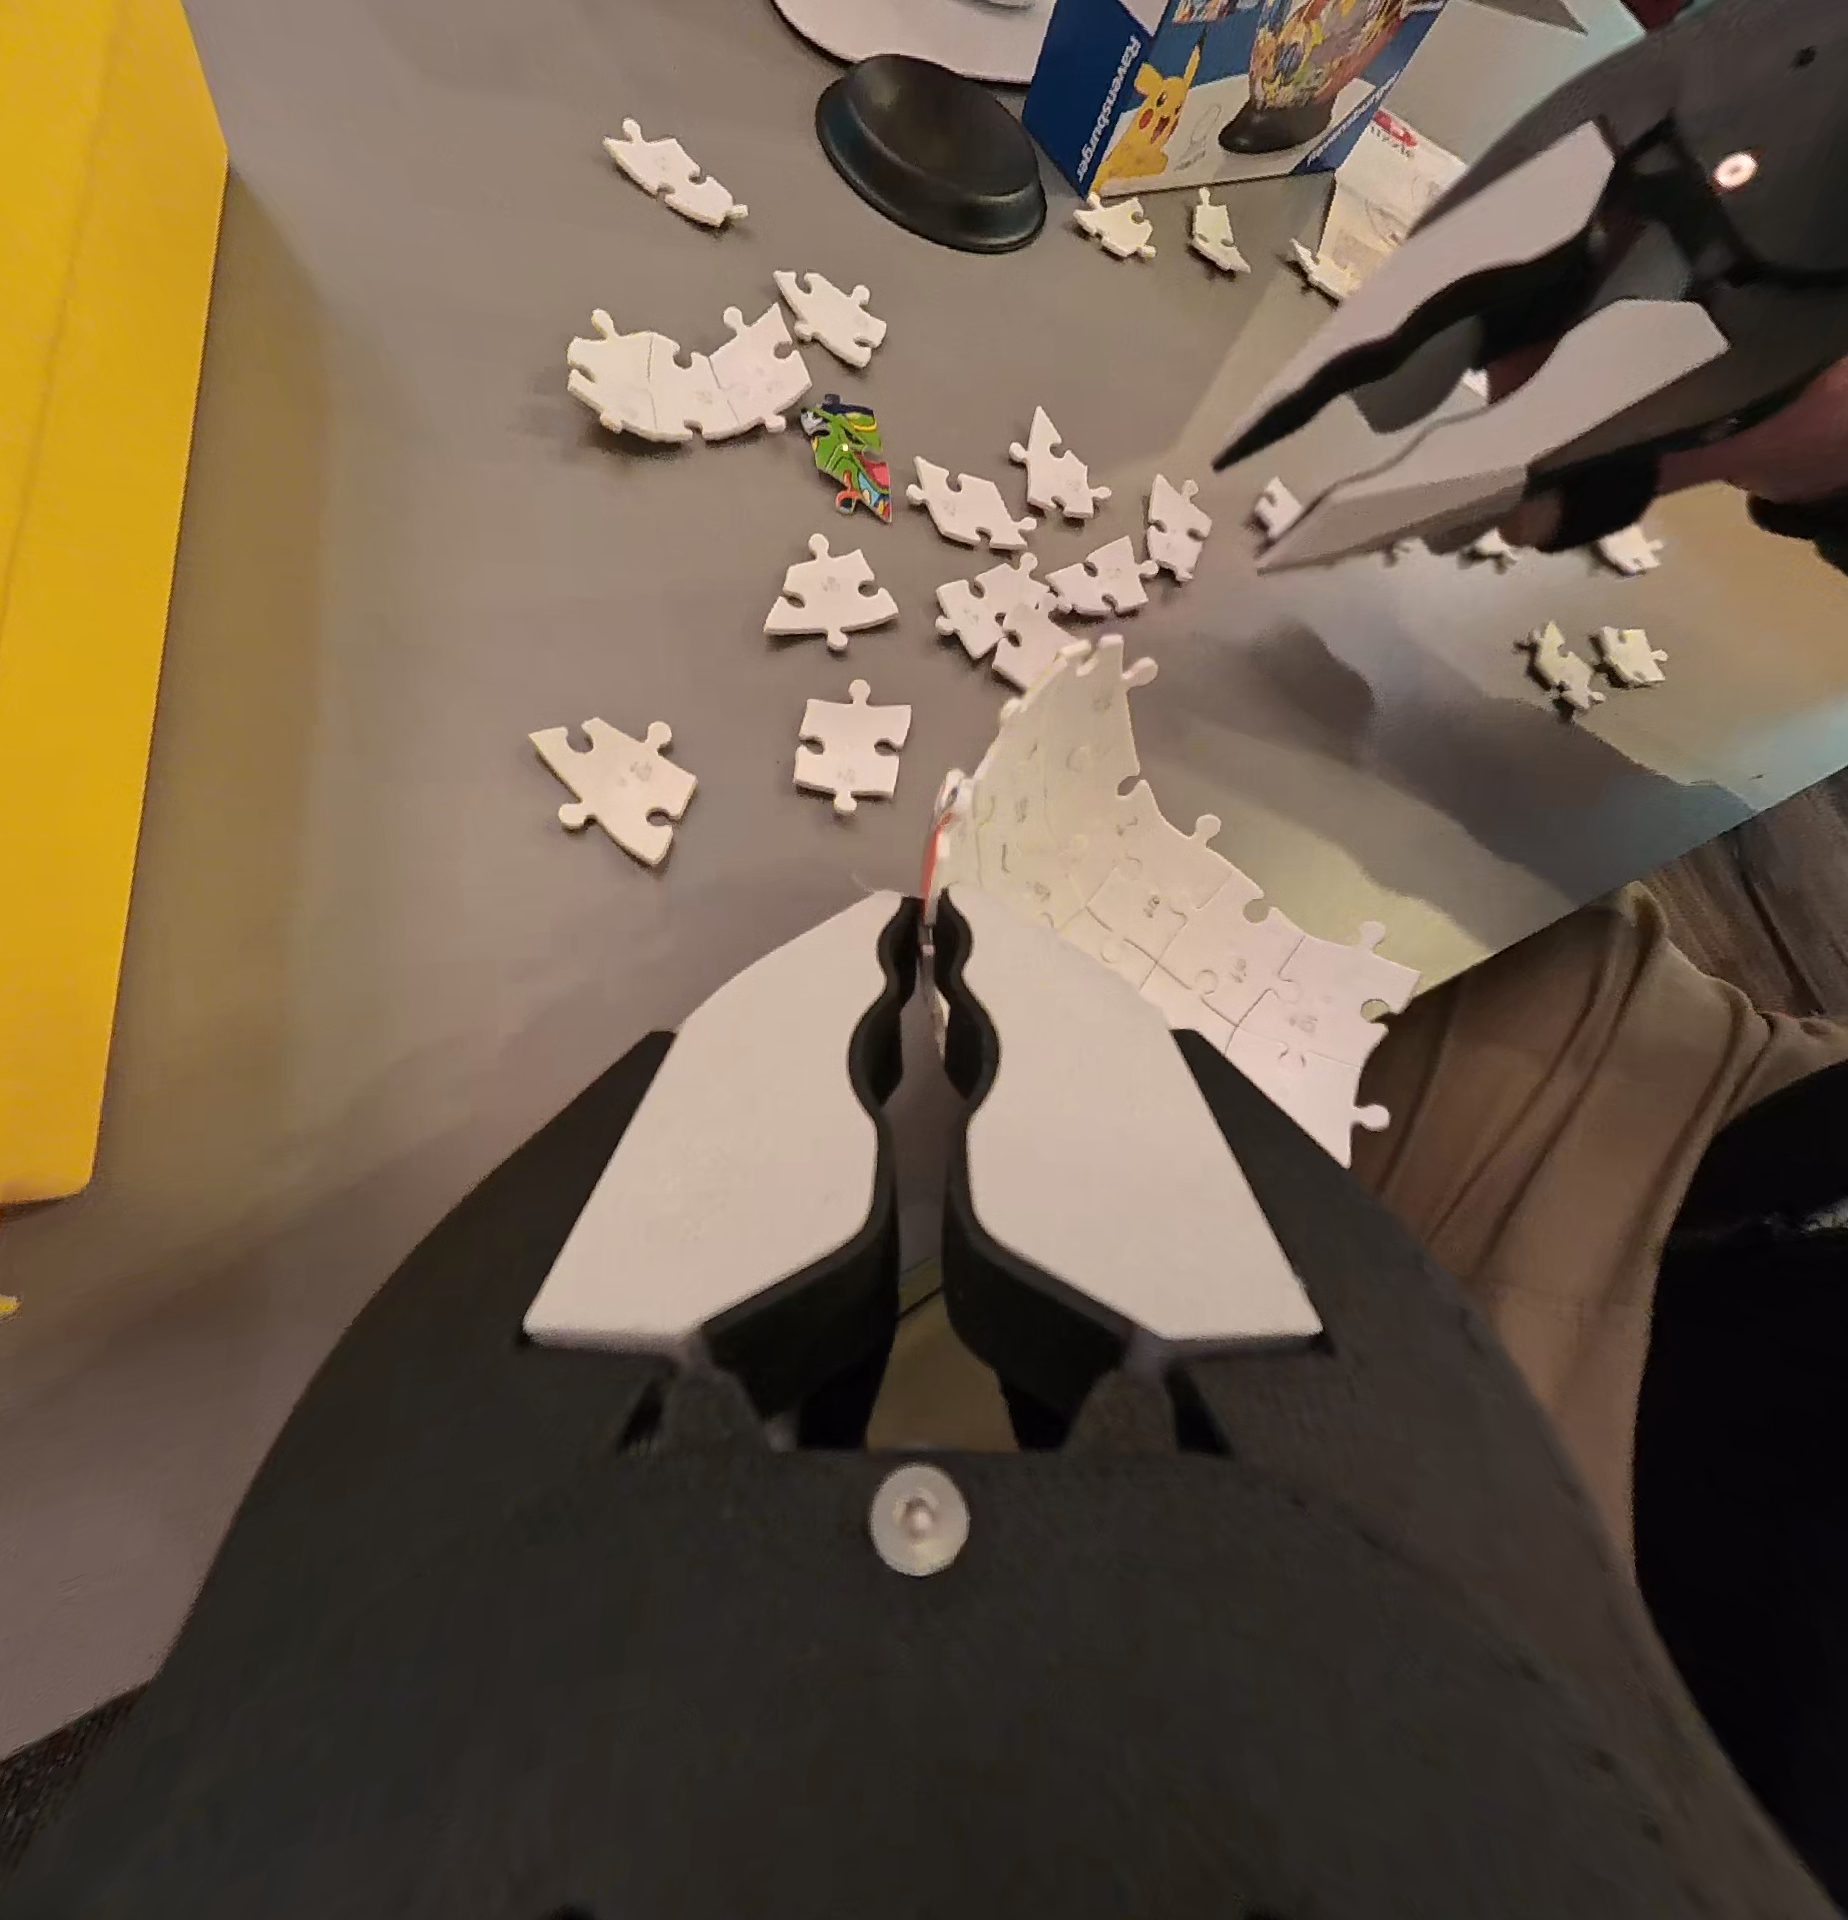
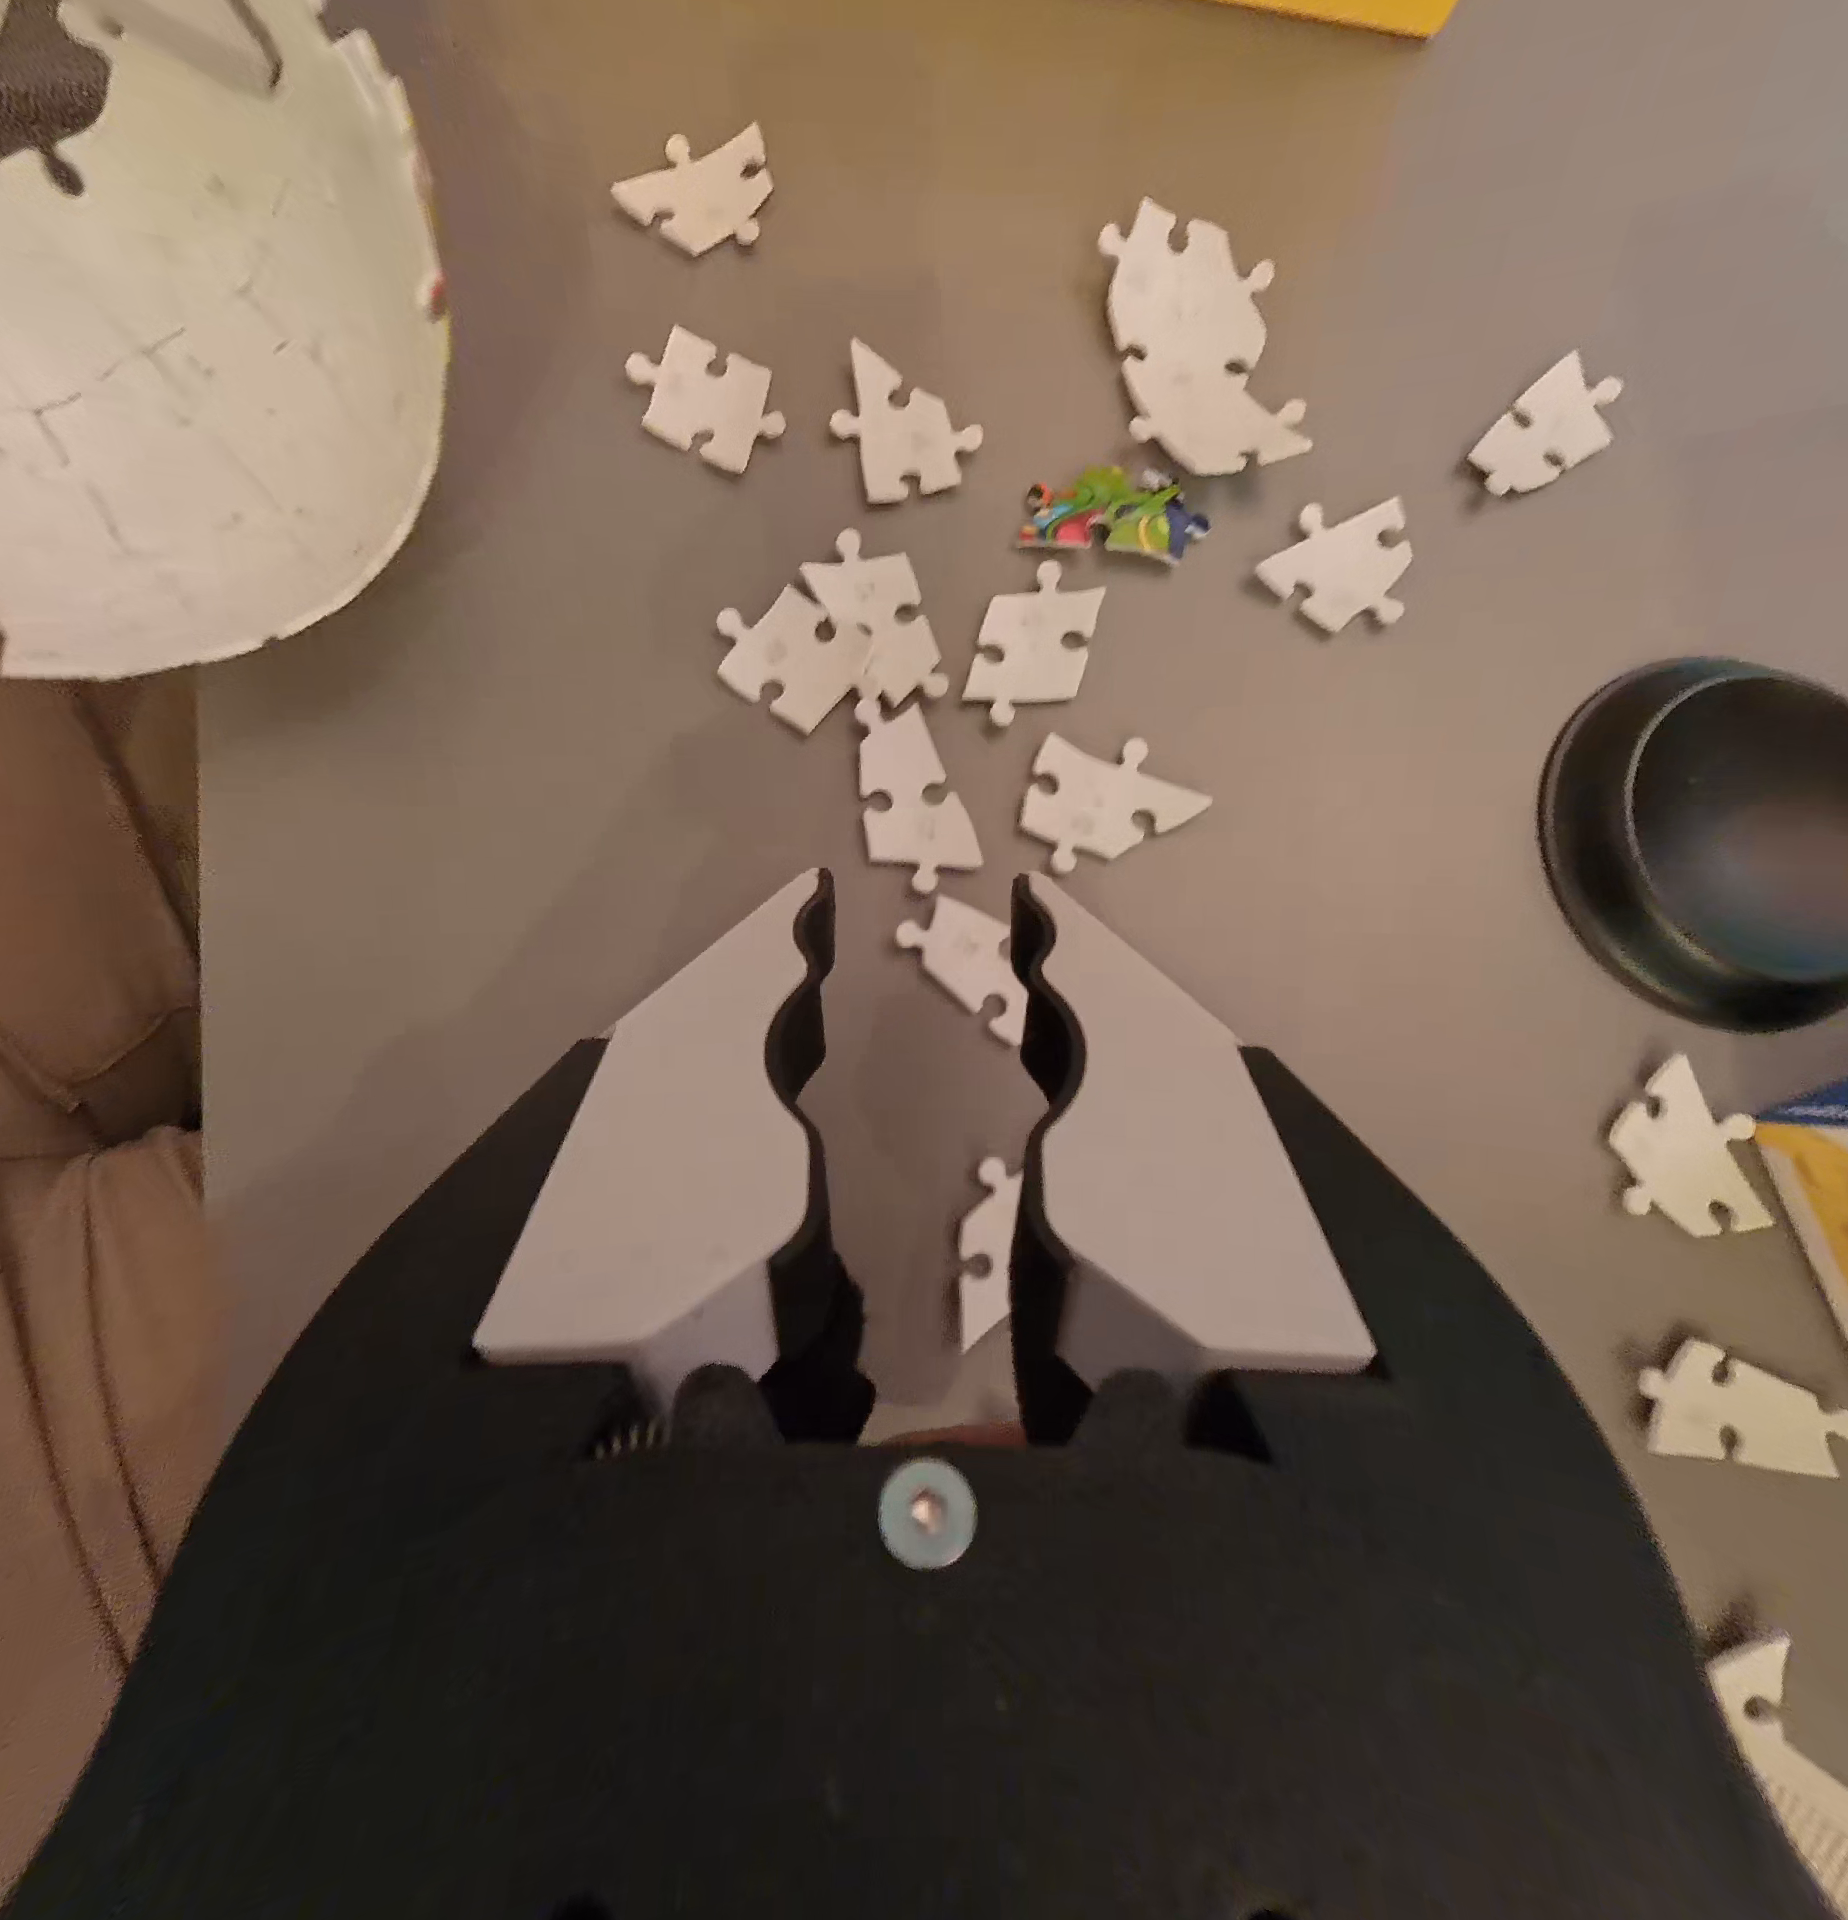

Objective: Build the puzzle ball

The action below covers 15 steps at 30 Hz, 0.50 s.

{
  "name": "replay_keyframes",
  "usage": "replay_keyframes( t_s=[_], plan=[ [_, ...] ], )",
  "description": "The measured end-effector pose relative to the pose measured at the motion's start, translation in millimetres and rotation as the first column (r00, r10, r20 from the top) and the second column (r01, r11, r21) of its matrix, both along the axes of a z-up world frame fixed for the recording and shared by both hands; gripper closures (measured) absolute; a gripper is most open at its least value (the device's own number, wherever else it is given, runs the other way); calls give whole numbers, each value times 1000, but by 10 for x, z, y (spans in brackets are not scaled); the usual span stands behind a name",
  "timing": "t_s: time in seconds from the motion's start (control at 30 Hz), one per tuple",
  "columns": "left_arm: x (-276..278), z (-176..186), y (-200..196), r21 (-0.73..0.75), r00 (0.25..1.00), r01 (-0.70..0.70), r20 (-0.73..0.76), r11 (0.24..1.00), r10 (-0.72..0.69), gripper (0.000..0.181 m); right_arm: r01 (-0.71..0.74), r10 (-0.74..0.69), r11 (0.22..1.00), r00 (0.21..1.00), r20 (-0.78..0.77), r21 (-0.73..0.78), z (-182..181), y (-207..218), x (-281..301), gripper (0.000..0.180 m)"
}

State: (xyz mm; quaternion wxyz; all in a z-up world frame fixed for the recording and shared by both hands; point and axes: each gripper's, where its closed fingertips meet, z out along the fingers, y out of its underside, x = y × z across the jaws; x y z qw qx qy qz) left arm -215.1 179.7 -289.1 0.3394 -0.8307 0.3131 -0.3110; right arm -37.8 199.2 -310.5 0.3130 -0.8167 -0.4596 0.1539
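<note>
On the grey tabletop (image 2: 1419, 727), loose white puzzle pieces (image 2: 1034, 644) lie scattered face down around one colourful face-up piece (image 2: 1112, 514), with a joined curved strip (image 2: 1195, 343) just beyond it and the black stand (image 2: 1720, 842) off to its right. Left gripper (image 1: 928, 914) has its jaws pinched shut on the edge of the half-built puzzle ball shell (image 1: 1159, 883), held up above the tabletop near its front edge. Right gripper (image 2: 920, 883) hovers over the loose pieces nearer than the colourful one, jaws parted and holding nothing
</note>
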Motion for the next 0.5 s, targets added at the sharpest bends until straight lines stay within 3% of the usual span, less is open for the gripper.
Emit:
replay_keyframes(
  t_s=[0.5],
  plan=[
    [-136, 34, -132, 35, 997, 60, 47, 998, -61, 178, 55, -56, 998, 998, -43, -9, -83, 310, 33, 146]
  ],
)
